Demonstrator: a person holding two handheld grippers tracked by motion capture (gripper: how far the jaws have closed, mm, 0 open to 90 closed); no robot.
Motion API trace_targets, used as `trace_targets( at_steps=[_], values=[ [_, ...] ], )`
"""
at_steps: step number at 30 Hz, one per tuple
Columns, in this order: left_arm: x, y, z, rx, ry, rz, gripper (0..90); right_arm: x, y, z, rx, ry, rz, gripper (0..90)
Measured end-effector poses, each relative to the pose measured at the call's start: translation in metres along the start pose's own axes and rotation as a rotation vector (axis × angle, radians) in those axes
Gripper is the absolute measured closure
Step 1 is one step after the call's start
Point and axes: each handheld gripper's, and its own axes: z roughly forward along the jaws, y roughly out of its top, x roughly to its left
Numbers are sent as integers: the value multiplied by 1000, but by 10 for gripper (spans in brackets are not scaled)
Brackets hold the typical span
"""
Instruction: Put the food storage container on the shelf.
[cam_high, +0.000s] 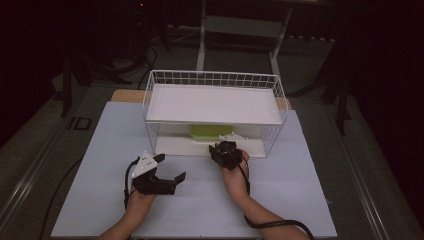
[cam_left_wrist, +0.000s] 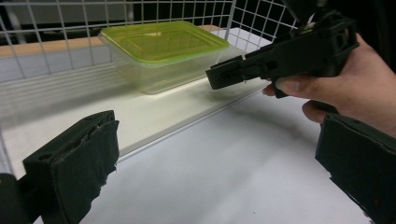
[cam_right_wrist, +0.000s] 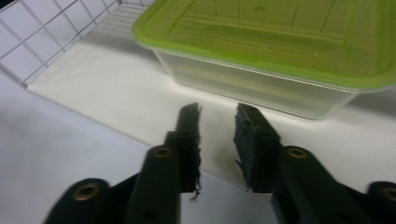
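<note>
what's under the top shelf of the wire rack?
A clear container with a green lid sits on the rack's lower board. The top shelf hides its back part; contents can't be made out.

No legible text, label, brand, number or sign is found in any view. The green lid of the plastic container (cam_right_wrist: 299, 37) carries only moulded ridges, no lettering. The black grippers, the white wire rack (cam_high: 215, 80) and the white table surface (cam_high: 200, 200) bear no readable marking. The small dark plate on the floor at left is too small to read.
</note>
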Motion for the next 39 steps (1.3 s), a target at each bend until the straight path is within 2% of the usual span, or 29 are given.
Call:
trace_targets(
  at_steps=[2,3,5,7,8,9,10,12,14,15,17,18,21,28,30,32,39],
  values=[
    [0,1,0,-6,-21,5,1,0,-1,-6,-9,13,-14,588],
    [-1,1,0,-6,-29,10,1,0,-2,-9,-10,33,-16,536],
    [0,3,0,-23,-74,-11,1,-1,-2,-15,-7,89,-32,419],
    [2,7,1,-24,-89,-17,1,0,-2,-22,-8,118,-52,350],
    [2,10,1,-26,-96,2,2,0,-2,-24,-15,125,-55,324],
    [2,13,1,-26,-105,11,1,0,-3,-31,-23,152,-60,282],
    [2,15,1,-30,-125,12,1,1,-2,-34,-26,167,-57,271],
    [1,17,1,-33,-137,13,1,1,-3,-38,-36,175,-52,260],
    [-1,22,0,-32,-162,27,1,1,-2,-46,-43,200,-45,200],
    [-2,24,-1,-36,-175,27,1,1,-3,-48,-43,194,-48,201],
    [-3,25,-2,-34,-185,29,1,0,-3,-54,-41,215,-41,196],
    [-4,28,-5,-36,-204,26,1,0,-4,-59,-45,214,-43,197],
    [-6,29,-10,-35,-218,31,1,-1,-6,-67,-46,220,-53,200],
    [-12,26,-20,-14,-282,22,1,-6,-16,-93,-53,236,-86,218],
    [-14,24,-22,-4,-288,23,1,-8,-19,-100,-70,252,-87,225],
    [-16,22,-24,9,-296,25,1,-9,-21,-105,-64,261,-108,229],
    [-20,16,-33,37,-327,33,1,-19,-30,-123,-80,244,-121,228]
  ],
)
